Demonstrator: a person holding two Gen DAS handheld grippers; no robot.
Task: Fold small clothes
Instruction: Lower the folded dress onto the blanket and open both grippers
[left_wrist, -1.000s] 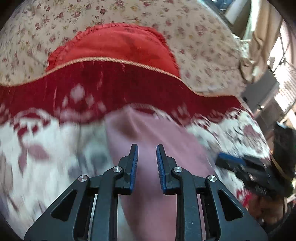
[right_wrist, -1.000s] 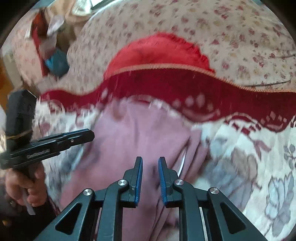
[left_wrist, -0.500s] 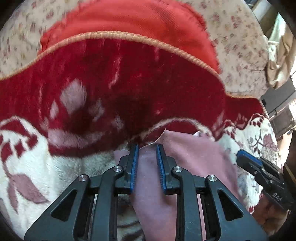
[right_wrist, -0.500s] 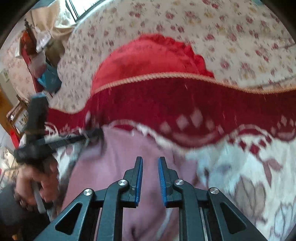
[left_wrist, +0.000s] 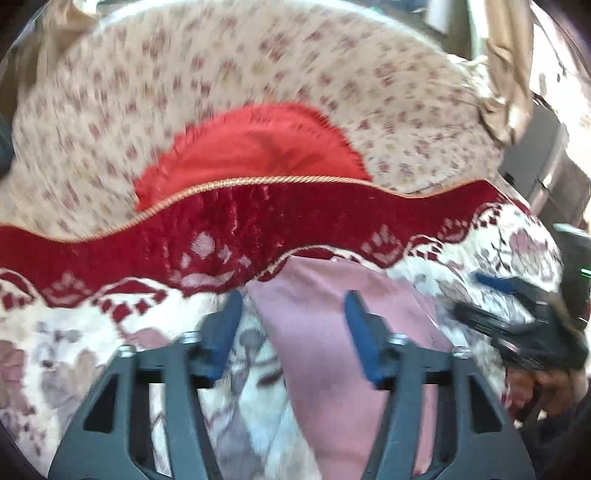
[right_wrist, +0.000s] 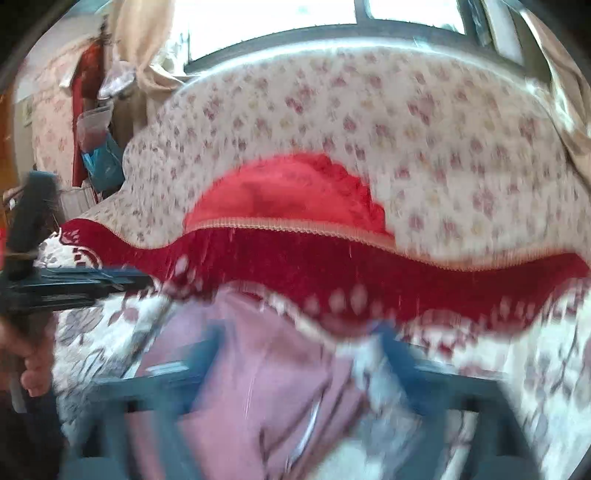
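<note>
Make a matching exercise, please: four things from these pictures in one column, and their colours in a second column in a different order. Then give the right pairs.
Things:
1. garment
2. cushion
3. sheet
4. gripper pads

Colours:
A. blue
B. cream with small flowers
C. pink
D. bright red

Pairs: 1-C, 2-D, 3-B, 4-A
</note>
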